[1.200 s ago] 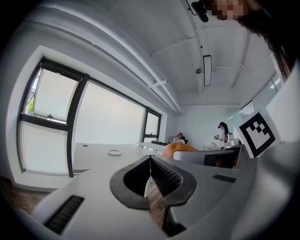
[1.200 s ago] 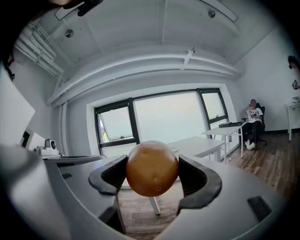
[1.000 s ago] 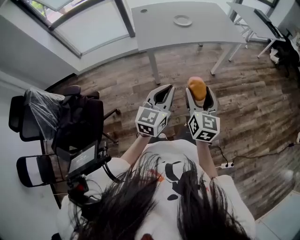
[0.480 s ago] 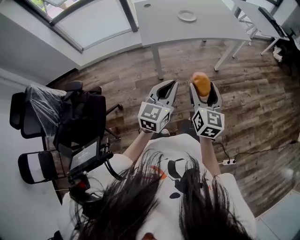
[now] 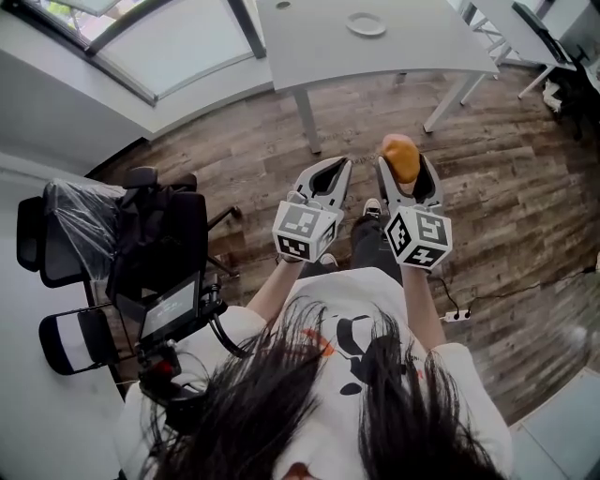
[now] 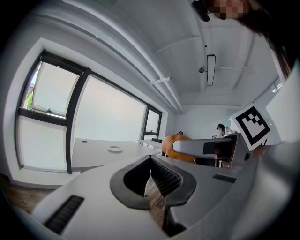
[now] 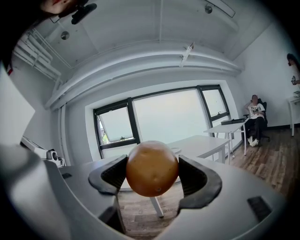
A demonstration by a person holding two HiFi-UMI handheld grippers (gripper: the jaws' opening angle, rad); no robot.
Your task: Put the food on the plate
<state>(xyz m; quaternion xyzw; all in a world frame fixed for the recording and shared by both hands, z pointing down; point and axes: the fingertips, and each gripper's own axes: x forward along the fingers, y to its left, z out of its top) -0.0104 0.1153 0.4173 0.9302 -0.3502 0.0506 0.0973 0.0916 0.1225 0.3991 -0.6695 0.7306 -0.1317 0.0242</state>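
Note:
An orange-brown round food piece [image 7: 152,168] sits clamped between the jaws of my right gripper [image 7: 153,174], held up in front of the person's chest; from above the food piece [image 5: 402,156] pokes out past the right gripper [image 5: 403,178]. My left gripper [image 5: 328,178] is beside it, shut with nothing between its jaws; its own view shows the left gripper [image 6: 151,174] closed and the food piece [image 6: 179,146] just to the right. A small white plate [image 5: 366,24] lies on the white table [image 5: 412,47] ahead, well beyond both grippers; the plate [image 6: 115,149] also shows far off.
Brown wood floor [image 5: 525,178] separates me from the table. Black office chairs [image 5: 150,244] with a bag and a small screen stand at the left. A second white table [image 5: 530,33] stands at the far right. A seated person [image 7: 255,115] is by the back wall.
Both grippers have held their pose, the right still on the food. The view has shifted slightly, with the table and plate staying at the top of the head view.

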